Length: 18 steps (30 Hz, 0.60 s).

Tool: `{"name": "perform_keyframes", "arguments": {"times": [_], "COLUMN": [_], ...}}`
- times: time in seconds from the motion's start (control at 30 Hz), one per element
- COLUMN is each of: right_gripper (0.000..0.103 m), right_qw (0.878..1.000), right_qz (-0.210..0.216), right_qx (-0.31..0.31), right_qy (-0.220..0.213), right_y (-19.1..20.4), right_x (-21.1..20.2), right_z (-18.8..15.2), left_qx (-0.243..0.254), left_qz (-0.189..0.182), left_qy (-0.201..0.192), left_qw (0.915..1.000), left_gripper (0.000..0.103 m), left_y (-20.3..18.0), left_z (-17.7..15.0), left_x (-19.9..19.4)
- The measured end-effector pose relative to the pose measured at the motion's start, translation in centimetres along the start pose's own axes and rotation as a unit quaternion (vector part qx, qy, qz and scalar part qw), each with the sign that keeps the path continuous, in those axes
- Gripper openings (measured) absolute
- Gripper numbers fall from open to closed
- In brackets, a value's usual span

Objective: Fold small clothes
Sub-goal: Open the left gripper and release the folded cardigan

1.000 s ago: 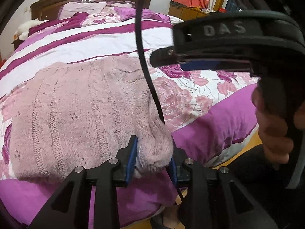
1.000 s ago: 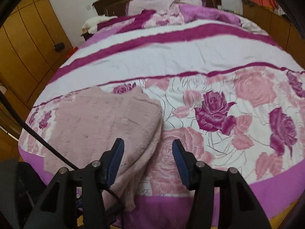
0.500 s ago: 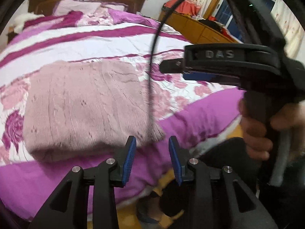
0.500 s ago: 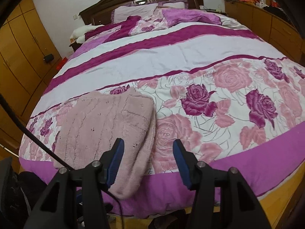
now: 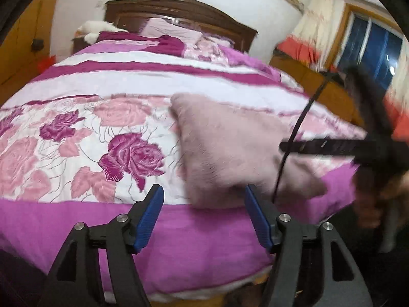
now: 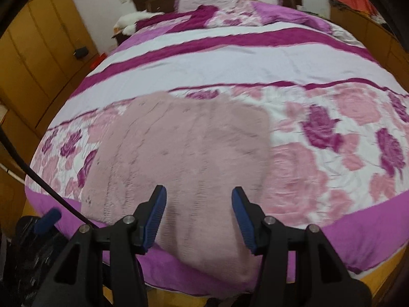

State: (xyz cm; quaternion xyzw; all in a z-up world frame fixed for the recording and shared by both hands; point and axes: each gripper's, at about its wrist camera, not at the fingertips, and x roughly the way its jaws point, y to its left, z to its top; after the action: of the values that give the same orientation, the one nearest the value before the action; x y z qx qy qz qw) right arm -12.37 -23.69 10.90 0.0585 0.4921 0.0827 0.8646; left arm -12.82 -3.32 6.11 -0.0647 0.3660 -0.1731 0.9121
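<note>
A folded pink knit sweater [image 6: 184, 153] lies flat near the foot edge of the bed; it also shows in the left wrist view [image 5: 230, 148], right of centre. My left gripper [image 5: 204, 212] is open and empty, held off the bed's foot edge, apart from the sweater. My right gripper [image 6: 199, 215] is open and empty, hovering just above the sweater's near end. The right gripper's body [image 5: 358, 148] and the hand holding it show blurred at the right of the left wrist view.
The bed [image 6: 319, 153] has a pink and purple floral cover, with pillows [image 6: 209, 0] and a dark wooden headboard [image 5: 179, 12] at the far end. Wooden wardrobes [image 6: 33, 58] stand left, a wooden cabinet [image 5: 319, 81] right. A black cable [image 6: 38, 181] crosses the lower left.
My left gripper let go of the sweater's corner, opened wide and swung left and back from the bed. My right gripper moved left, over the sweater's near end.
</note>
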Motion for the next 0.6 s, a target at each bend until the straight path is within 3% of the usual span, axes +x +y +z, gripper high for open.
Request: {"name": "perform_keyframes", "arguments": {"times": [0.07, 0.13, 0.2, 0.27, 0.3, 0.37, 0.43, 0.5, 0.6], "right_gripper": [0.056, 0.056, 0.056, 0.054, 0.052, 0.04, 0.034, 0.033, 0.034], "right_qw": [1.0, 0.999, 0.998, 0.997, 0.996, 0.995, 0.993, 0.99, 0.988], "right_qz": [0.003, -0.001, 0.015, 0.036, 0.041, 0.031, 0.003, -0.005, -0.011], "right_qx": [-0.016, -0.042, -0.057, -0.058, -0.058, -0.074, -0.11, -0.133, -0.153], "right_qy": [-0.009, -0.027, -0.039, -0.048, -0.055, -0.055, -0.04, -0.04, -0.036], "right_y": [1.5, 3.5, 5.0, 5.7, 5.9, 6.4, 7.1, 7.3, 7.7], "right_x": [0.6, 0.9, 1.1, 1.4, 1.6, 2.6, 4.1, 5.0, 5.5], "right_z": [-0.1, -0.3, -0.4, -0.3, -0.2, -0.3, -1.0, -1.9, -2.7], "left_qx": [0.022, 0.019, 0.019, 0.017, 0.007, -0.028, -0.083, -0.159, -0.226], "left_qz": [0.032, 0.029, 0.031, 0.044, 0.05, 0.026, -0.006, -0.026, -0.047], "left_qy": [0.018, 0.02, -0.011, -0.042, -0.061, -0.083, -0.071, -0.03, 0.029], "left_qw": [0.9991, 0.9992, 0.9993, 0.998, 0.9968, 0.9958, 0.994, 0.9865, 0.9727], "left_gripper": [0.04, 0.036, 0.026, 0.0, 0.0, 0.0, 0.0, 0.0, 0.0], "left_y": [0.1, 0.3, 0.1, -0.2, -0.3, 0.4, 2.1, 4.6, 6.9], "left_z": [-0.7, -1.4, -1.1, -0.6, -0.2, 0.2, 0.4, -0.5, -2.3], "left_x": [2.2, 3.4, 3.6, 3.0, 2.1, 0.7, -0.2, 1.1, 3.3]}}
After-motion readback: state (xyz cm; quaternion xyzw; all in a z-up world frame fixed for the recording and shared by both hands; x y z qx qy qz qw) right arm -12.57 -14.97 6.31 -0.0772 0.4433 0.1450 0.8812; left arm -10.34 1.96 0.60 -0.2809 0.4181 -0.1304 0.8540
